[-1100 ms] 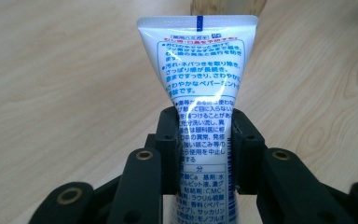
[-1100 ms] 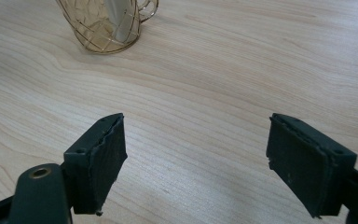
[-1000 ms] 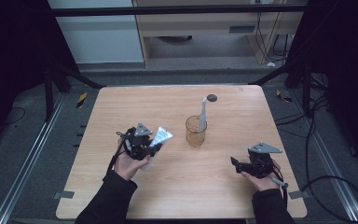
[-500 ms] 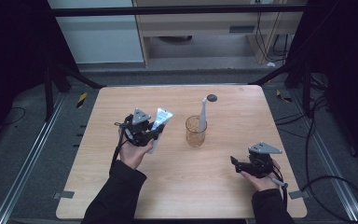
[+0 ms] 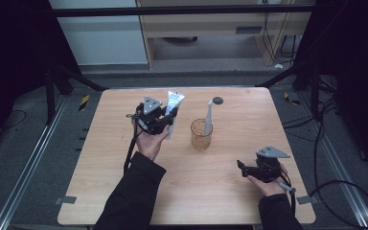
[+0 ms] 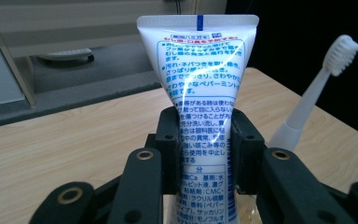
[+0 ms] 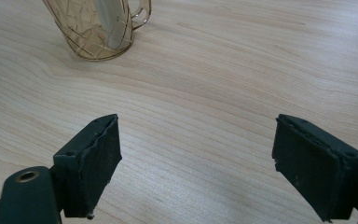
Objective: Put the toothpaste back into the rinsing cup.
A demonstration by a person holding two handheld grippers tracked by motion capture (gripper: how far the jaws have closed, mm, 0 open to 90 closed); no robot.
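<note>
A white toothpaste tube point(image 5: 172, 111) with blue print is clamped between the jaws of the left claw point(image 5: 162, 122), which is held above the far left part of the wooden bench point(image 5: 124, 191). In the left gripper view the tube point(image 6: 200, 88) is seen standing upright, crimped end on top, with its lower body pinched between the two black pads of the left claw point(image 6: 204, 154). An amber glass cup point(image 5: 201, 135) is placed near the middle of the bench, just to the right of the tube, and a white toothbrush point(image 5: 208, 117) is leaned inside it, head up. A small dark round cap point(image 5: 217, 101) is seen lying farther off on the bench, beyond the cup.

The right claw point(image 5: 243, 168) is rested low at the near right of the bench, well apart from the cup. Its jaws have just been opening and are spread wide, with nothing but bare wood between them in the right gripper view point(image 7: 196, 163); the cup point(image 7: 98, 28) is seen beyond them.
</note>
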